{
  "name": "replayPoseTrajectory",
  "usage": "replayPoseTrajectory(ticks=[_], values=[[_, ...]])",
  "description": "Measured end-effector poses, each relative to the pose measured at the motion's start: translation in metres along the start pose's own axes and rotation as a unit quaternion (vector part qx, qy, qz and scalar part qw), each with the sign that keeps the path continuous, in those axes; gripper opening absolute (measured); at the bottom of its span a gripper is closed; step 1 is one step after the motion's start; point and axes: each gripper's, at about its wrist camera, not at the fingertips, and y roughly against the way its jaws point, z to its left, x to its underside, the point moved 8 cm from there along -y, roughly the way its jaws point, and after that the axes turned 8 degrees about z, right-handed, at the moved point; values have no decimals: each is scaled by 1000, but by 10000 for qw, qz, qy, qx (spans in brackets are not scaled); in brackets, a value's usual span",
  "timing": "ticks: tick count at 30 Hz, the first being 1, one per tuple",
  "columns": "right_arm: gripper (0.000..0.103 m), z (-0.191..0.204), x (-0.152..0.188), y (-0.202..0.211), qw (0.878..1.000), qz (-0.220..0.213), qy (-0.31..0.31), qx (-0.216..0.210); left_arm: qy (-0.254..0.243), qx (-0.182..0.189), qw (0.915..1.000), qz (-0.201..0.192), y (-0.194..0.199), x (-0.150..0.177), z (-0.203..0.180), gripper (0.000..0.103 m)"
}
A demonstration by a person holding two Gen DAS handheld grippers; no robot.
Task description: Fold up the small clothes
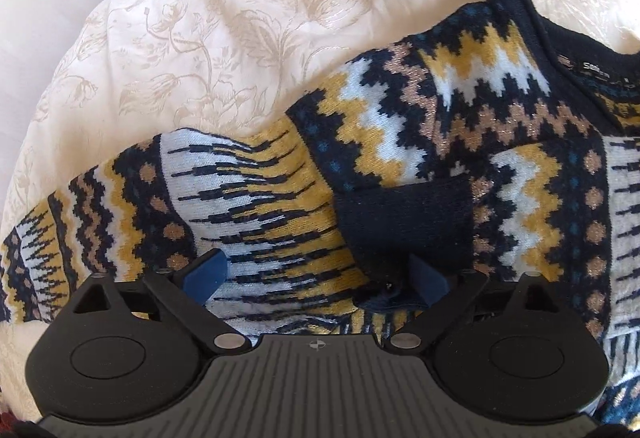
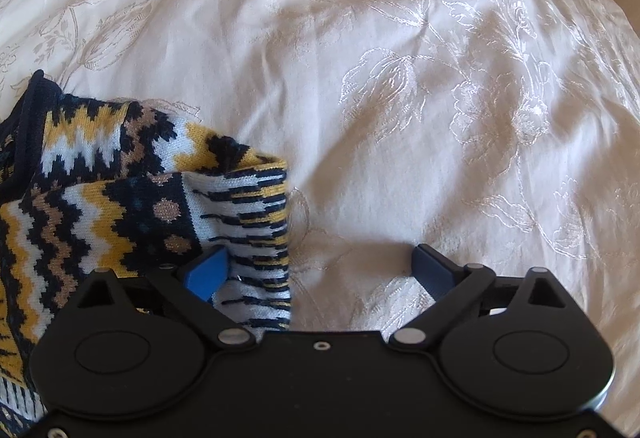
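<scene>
A knitted sweater (image 1: 400,142) in navy, yellow, white and tan zigzags lies on the bedspread. One sleeve is folded across the body, and its navy cuff (image 1: 404,226) rests on the patterned front. My left gripper (image 1: 316,278) hangs just above the sweater with its jaws wide apart; the cuff's end lies by the right blue pad (image 1: 428,280), and neither pad presses on it. In the right wrist view the sweater's folded side edge (image 2: 256,214) reaches in beside the left pad (image 2: 208,272). My right gripper (image 2: 320,272) is open over that edge and the bare cloth.
A cream bedspread (image 2: 420,98) with a woven flower pattern covers the whole surface, lightly creased. Its rounded edge (image 1: 80,50) drops off at the left in the left wrist view. The sweater's neckline with a label (image 1: 596,68) lies at the right.
</scene>
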Motion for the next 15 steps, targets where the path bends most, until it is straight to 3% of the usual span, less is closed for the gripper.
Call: replayPoseTrajectory(ticks=[10,15], values=[[102,-17,0,-3,9985,42,-457,-309,246,444,9987,-110,-10,6,12,103],[102,-15,12,27,9972,-250,-530,-464,202,729,9967,-287,7,13,31,103]])
